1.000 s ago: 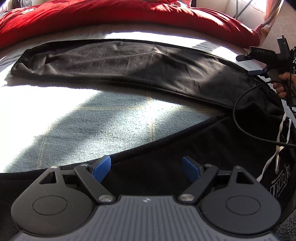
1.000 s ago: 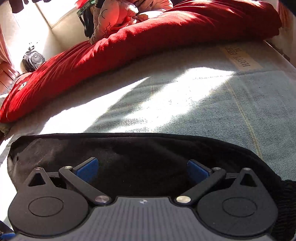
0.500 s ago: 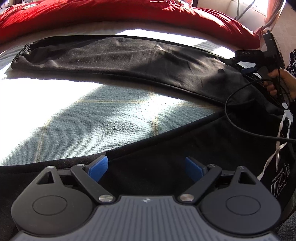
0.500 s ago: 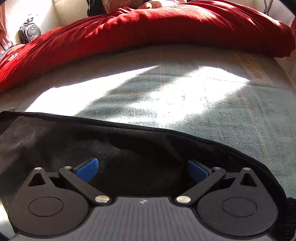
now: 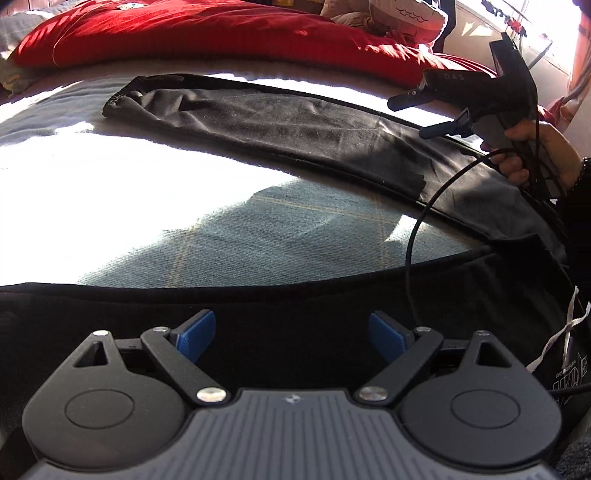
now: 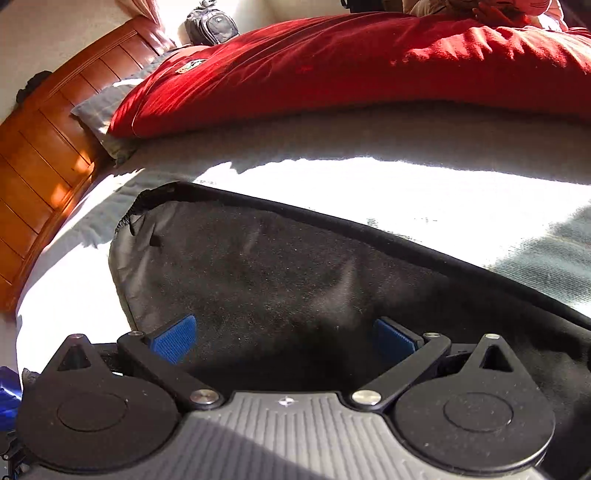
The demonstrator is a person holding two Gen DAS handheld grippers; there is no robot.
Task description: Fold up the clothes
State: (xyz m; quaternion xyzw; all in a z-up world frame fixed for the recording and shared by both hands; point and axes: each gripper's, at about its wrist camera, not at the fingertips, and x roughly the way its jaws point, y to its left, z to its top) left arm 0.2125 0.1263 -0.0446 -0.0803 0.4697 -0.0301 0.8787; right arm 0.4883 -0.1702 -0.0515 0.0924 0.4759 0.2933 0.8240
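The letters "DAS" are read on the black body of the right gripper [image 5: 439, 114] in the left wrist view, at two o'clock, held by a hand [image 5: 539, 151]. White print on the pair of black fabric trousers [image 5: 295, 122] at four o'clock is too small to read. The trousers are spread on the pale blue woven bedcover [image 5: 280, 236], below the red quilt [image 5: 207, 33]. The left gripper [image 5: 291, 336] is held wide apart, having just widened, over dark cloth without pressing it. The right gripper's jaws stand apart too. Since the earlier frame, the trouser cuff [image 6: 136, 214] and orange wooden headboard [image 6: 44, 147] have come into the right view.
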